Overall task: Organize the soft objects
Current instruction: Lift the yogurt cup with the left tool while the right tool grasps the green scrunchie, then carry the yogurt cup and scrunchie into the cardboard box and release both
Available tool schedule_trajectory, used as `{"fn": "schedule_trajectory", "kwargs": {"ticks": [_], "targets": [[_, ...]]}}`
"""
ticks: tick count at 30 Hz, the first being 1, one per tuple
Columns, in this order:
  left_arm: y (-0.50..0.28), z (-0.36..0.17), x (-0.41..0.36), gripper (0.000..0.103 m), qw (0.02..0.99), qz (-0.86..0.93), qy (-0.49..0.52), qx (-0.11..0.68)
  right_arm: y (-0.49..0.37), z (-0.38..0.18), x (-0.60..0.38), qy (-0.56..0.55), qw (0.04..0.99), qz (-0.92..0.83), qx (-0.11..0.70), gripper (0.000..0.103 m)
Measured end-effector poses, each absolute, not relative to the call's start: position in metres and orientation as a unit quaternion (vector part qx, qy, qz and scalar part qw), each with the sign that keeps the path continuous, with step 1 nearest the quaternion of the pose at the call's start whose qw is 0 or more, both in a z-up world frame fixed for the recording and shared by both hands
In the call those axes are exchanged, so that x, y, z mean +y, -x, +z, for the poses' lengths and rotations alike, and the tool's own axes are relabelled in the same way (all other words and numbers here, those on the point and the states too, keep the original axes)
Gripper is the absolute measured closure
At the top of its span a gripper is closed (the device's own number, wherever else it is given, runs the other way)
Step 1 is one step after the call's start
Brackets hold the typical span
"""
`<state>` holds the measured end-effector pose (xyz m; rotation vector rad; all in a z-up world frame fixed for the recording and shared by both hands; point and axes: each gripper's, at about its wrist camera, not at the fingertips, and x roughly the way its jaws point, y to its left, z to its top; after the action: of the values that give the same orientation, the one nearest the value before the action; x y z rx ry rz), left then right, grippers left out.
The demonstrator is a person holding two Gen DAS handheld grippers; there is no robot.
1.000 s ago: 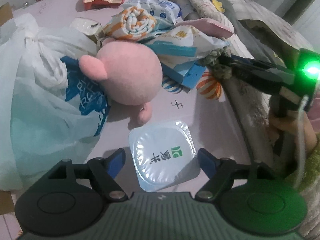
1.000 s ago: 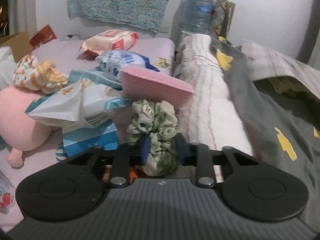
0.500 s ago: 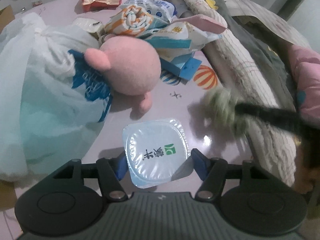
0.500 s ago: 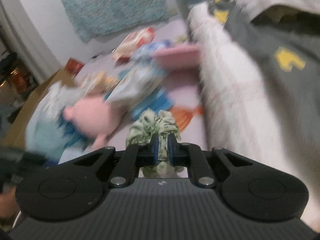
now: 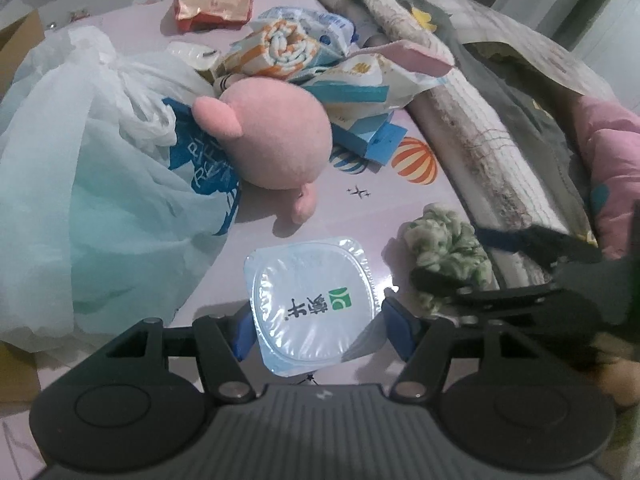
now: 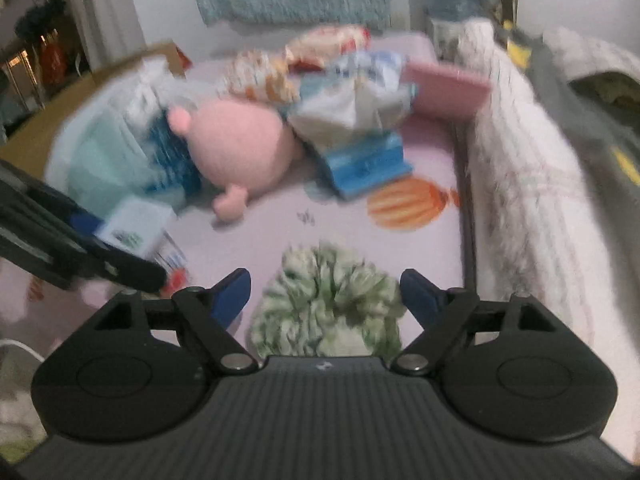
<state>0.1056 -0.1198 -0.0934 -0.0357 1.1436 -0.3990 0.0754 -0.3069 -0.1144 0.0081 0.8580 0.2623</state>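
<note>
Opening right gripper (image 6: 325, 292) apparently straddles scrunchie (image 6: 328, 304)

Both views sit low on their own claw, looking forward and steeply down over dark finger mounts at a pale pink printed surface (image 5: 372, 204). The left wrist view is close above a sealed square plastic cup with a white foil lid (image 5: 312, 300) and faces toward the far clutter. The right wrist view, blurred, looks the same general way from just beside it, close over a ruffled green-and-white fabric scrunchie (image 6: 328, 304). Both share the scrunchie (image 5: 448, 256), the round pink plush toy (image 5: 276, 136) (image 6: 240, 152), the orange striped balloon print (image 5: 414, 160) (image 6: 412, 204) and each other's claw at the frame edge.
</note>
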Motion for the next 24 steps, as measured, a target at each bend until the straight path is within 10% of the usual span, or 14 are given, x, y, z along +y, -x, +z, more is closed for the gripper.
{"fn": "schedule_trajectory", "kwargs": {"ticks": [2,4,24], "targets": [[-0.101,-0.088,-0.119,0.038,0.825,-0.194,0.016,0.531,-0.070,-0.119,-0.306,0.008,0.905,0.109,0.412,0.037],[-0.098,-0.083,-0.116,0.038,0.827,-0.198,0.022,0.526,-0.065,-0.114,-0.307,0.003,0.905,0.101,0.413,0.072],[-0.064,0.057,0.046,0.038,0.885,-0.165,0.151,0.409,-0.086,0.042,-0.233,-0.173,0.892,0.291,0.299,0.079]]}}
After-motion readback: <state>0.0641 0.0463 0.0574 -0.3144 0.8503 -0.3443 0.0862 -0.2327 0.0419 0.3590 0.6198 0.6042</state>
